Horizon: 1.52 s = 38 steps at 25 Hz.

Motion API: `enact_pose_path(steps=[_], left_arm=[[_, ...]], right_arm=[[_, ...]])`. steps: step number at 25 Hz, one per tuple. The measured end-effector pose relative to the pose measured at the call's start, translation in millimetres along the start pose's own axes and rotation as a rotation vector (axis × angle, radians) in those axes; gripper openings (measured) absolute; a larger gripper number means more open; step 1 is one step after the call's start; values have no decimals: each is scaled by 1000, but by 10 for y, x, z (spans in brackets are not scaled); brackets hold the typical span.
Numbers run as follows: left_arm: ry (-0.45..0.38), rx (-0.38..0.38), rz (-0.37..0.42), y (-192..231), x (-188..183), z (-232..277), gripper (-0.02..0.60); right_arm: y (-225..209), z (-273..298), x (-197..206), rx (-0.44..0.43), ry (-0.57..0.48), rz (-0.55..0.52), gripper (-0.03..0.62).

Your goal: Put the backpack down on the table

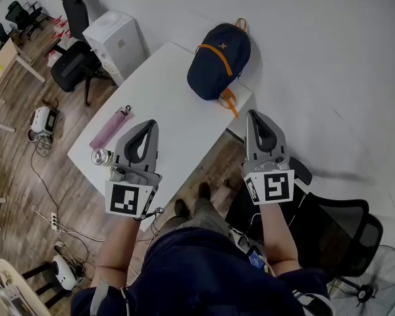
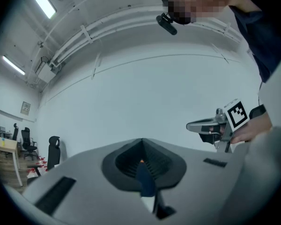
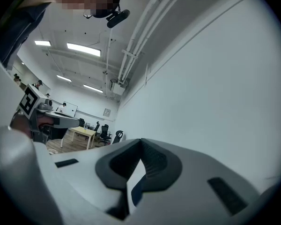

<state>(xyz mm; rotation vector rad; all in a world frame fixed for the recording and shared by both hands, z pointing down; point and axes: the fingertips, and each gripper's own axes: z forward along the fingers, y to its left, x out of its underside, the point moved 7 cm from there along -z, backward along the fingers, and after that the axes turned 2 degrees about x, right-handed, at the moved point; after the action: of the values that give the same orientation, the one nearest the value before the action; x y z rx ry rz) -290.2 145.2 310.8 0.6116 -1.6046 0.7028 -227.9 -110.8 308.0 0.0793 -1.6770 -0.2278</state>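
Backpack point(image 1: 214, 64) set on far corner of the table point(image 1: 164, 104).
Left gripper point(image 1: 151, 122) and right gripper point(image 1: 252, 114) hover by its near edge, jaws together, empty: nothing seems left to hold.

The backpack point(image 1: 217, 61) lies on the far corner of the table point(image 1: 171, 104), close to the wall. A bottle point(image 1: 110, 129) lies along the table's left edge. Left of the table stands a water dispenser point(image 1: 118, 39), with a chair point(image 1: 76, 68) just beside it. The left gripper point(image 1: 148, 125) is over the table's near edge and the right gripper point(image 1: 255, 116) is beside its right edge. Both are apart from the backpack.
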Motion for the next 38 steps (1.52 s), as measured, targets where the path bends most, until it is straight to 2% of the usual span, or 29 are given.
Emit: enact_pose_path(steps=[4,10,15,17,21,29,38], left_arm=[[-11,12,29,30,24,-119,2],[-12,14,22,-41,0,-190,2],[8,-21,22,-61,80,-274,2],[21,-34,38,-46,121,-321,2],[44,-56,6,-4,189,-382,2],[119,-56,57,26,486,-550,2],[120,-64,45,-46,539,-565,2]], right_arm=[[157,-202,0,33,2,-7,-2],[311,-407,36,52,31,7,-2],[417,-497,134,42,65,20,-2],[410,-538,181,50,80,25,-2],[376,-605,308,57,114,35,-2],[369,-707,569,40,168,52,-2],[348,-664,639,43,177,85,-5]])
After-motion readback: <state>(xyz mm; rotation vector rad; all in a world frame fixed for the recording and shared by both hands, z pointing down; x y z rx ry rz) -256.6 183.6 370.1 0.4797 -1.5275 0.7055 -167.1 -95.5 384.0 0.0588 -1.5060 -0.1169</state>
